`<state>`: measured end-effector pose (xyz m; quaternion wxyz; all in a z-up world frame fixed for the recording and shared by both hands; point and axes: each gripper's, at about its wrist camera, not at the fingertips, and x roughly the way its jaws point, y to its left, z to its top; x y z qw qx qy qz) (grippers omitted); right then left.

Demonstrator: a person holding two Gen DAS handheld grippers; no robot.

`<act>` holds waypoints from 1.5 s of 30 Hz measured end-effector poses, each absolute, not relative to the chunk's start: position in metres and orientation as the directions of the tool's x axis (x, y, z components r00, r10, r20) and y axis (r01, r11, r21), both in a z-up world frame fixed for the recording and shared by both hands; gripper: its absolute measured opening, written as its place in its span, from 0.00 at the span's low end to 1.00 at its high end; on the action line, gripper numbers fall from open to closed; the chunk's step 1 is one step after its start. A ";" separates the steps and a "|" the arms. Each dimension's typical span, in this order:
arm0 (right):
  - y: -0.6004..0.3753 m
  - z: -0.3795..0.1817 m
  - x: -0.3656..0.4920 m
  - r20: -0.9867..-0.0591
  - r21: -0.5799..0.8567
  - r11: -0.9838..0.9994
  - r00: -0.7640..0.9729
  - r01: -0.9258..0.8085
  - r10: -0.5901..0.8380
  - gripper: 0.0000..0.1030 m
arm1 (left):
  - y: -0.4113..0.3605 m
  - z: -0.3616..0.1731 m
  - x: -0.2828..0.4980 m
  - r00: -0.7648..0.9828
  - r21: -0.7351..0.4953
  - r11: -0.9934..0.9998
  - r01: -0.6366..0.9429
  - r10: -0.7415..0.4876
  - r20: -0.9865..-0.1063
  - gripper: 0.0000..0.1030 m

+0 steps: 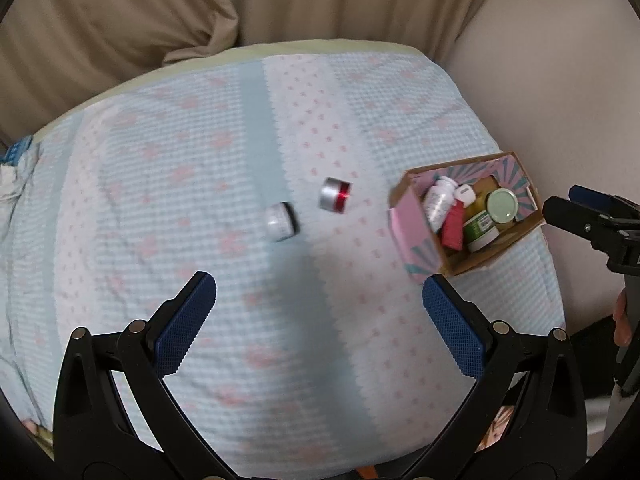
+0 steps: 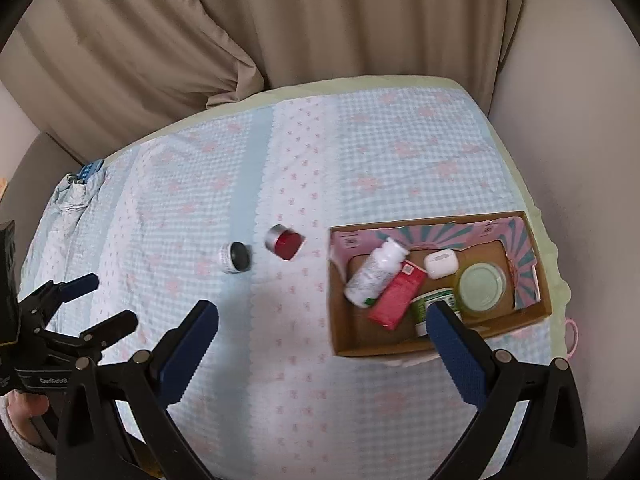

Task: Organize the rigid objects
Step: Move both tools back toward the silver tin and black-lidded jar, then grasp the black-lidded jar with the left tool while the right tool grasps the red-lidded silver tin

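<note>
Two small jars lie on their sides on the quilted table cover: a white one with a black lid [image 1: 282,221] [image 2: 237,258] and a silver one with a red lid [image 1: 336,195] [image 2: 284,242]. A cardboard box [image 1: 416,220] [image 2: 340,320] at the right holds a white bottle [image 2: 374,272], a red carton [image 2: 398,294], a white earbud case [image 2: 440,264], a green-labelled tub [image 2: 430,302] and a jar with a pale green lid [image 2: 482,286]. My left gripper [image 1: 319,300] [image 2: 102,300] is open and empty, short of the jars. My right gripper [image 2: 322,320] [image 1: 568,204] is open and empty, its right finger over the box's front.
Beige curtains [image 2: 280,40] hang behind the table. The table's far edge [image 1: 320,46] and right edge [image 2: 556,280] drop off near a pale wall. A bunched cloth with a blue tag [image 2: 86,176] lies at the far left corner.
</note>
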<state>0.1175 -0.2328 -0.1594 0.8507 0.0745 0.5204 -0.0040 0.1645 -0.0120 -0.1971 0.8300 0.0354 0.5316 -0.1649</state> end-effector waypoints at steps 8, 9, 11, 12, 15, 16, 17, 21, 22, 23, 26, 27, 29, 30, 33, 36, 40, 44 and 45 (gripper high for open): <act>-0.170 -0.169 0.113 -0.880 0.088 0.985 0.475 0.150 0.006 1.00 | 0.045 -0.209 0.170 0.404 -0.045 0.927 0.371 -0.205 -0.892 1.00; -0.164 -0.172 0.115 -0.881 0.096 0.983 0.472 0.156 0.011 1.00 | 0.048 -0.212 0.173 0.404 -0.039 0.924 0.381 -0.204 -0.891 1.00; -0.154 -0.179 0.120 -0.886 0.110 0.980 0.463 0.168 0.021 1.00 | 0.055 -0.219 0.178 0.401 -0.037 0.916 0.400 -0.211 -0.892 1.00; -0.149 -0.183 0.123 -0.888 0.122 0.978 0.458 0.171 0.030 1.00 | 0.056 -0.223 0.182 0.394 -0.032 0.913 0.408 -0.208 -0.895 1.00; -0.139 -0.196 0.139 -0.904 0.113 0.976 0.427 0.184 0.024 1.00 | 0.055 -0.241 0.195 0.367 -0.006 0.900 0.436 -0.184 -0.912 1.00; -0.136 -0.200 0.146 -0.908 0.114 0.976 0.417 0.187 0.026 1.00 | 0.054 -0.246 0.200 0.359 -0.001 0.894 0.447 -0.181 -0.916 1.00; -0.135 -0.203 0.150 -0.911 0.119 0.974 0.412 0.191 0.031 1.00 | 0.052 -0.253 0.206 0.353 0.009 0.887 0.462 -0.175 -0.919 1.00; -0.138 -0.225 0.181 -0.925 0.162 0.962 0.374 0.219 0.070 1.00 | 0.037 -0.279 0.230 0.341 0.063 0.844 0.533 -0.147 -0.929 1.00; -0.139 -0.230 0.189 -0.927 0.170 0.960 0.366 0.224 0.078 1.00 | 0.030 -0.288 0.239 0.335 0.075 0.825 0.560 -0.142 -0.931 1.00; -0.140 -0.236 0.198 -0.930 0.179 0.957 0.358 0.230 0.089 1.00 | 0.025 -0.295 0.245 0.327 0.081 0.810 0.580 -0.141 -0.934 1.00; -0.144 -0.257 0.228 -0.941 0.197 0.948 0.320 0.250 0.111 1.00 | 0.008 -0.319 0.263 0.301 0.089 0.760 0.644 -0.145 -0.943 1.00; -0.145 -0.266 0.239 -0.945 0.199 0.946 0.305 0.257 0.116 1.00 | 0.002 -0.326 0.267 0.296 0.093 0.743 0.663 -0.145 -0.944 1.00; -0.148 -0.287 0.260 -0.953 0.210 0.940 0.269 0.269 0.136 1.00 | -0.010 -0.345 0.277 0.291 0.115 0.700 0.705 -0.137 -0.947 1.00; -0.150 -0.298 0.270 -0.956 0.220 0.936 0.253 0.274 0.151 1.00 | -0.015 -0.352 0.280 0.290 0.123 0.682 0.721 -0.136 -0.947 1.00; -0.153 -0.329 0.294 -0.962 0.235 0.930 0.206 0.283 0.180 0.96 | -0.029 -0.377 0.291 0.284 0.135 0.623 0.771 -0.147 -0.948 1.00; -0.156 -0.360 0.315 -0.969 0.234 0.925 0.150 0.301 0.197 0.93 | -0.042 -0.400 0.295 0.269 0.137 0.567 0.812 -0.155 -0.951 0.98; -0.165 -0.396 0.333 -0.970 0.243 0.903 0.092 0.355 0.225 0.93 | -0.058 -0.428 0.297 0.238 0.137 0.498 0.856 -0.146 -0.960 0.90; -0.168 -0.418 0.340 -0.972 0.232 0.899 0.049 0.372 0.230 0.91 | -0.070 -0.451 0.295 0.189 0.108 0.451 0.886 -0.139 -0.972 0.80; -0.169 -0.424 0.340 -0.970 0.237 0.896 0.041 0.376 0.240 0.88 | -0.073 -0.454 0.295 0.181 0.102 0.442 0.891 -0.140 -0.973 0.80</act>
